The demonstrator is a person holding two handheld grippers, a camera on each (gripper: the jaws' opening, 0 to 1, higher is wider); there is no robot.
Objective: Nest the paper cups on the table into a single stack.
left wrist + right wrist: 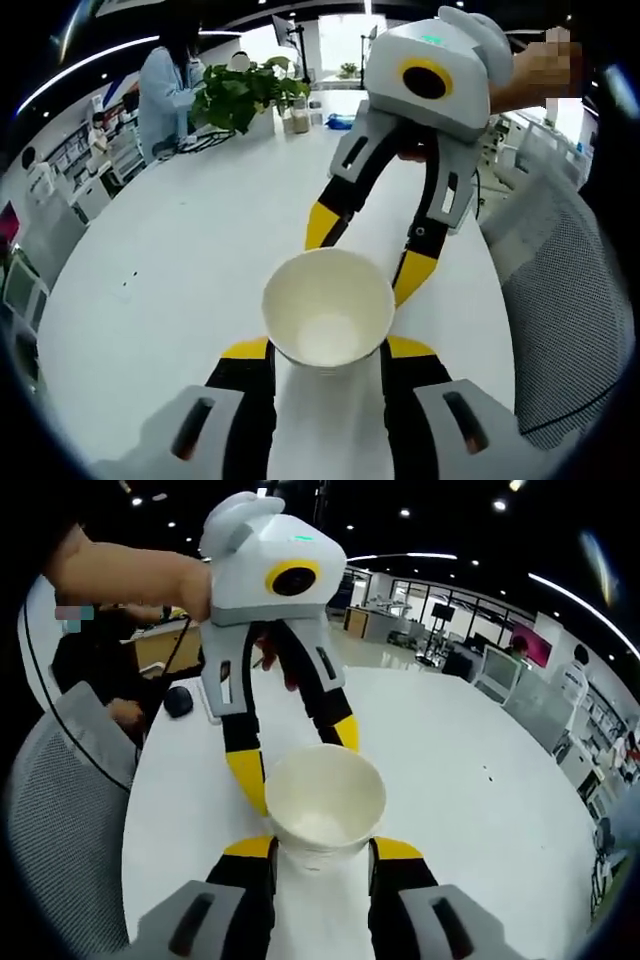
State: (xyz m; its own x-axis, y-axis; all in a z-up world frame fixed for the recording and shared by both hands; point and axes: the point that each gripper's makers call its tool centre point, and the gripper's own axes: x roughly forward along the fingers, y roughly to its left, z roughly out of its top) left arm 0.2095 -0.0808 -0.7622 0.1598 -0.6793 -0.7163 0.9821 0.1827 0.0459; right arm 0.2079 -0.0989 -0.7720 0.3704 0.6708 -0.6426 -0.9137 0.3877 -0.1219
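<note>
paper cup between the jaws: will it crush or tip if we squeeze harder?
Likely crushable: the paper cup looks thin-walled and empty, so its open rim would probably go oval under a hard squeeze. Probably very light. It tapers to a narrower base, so a push near the rim could tip it on the smooth white table.
</note>
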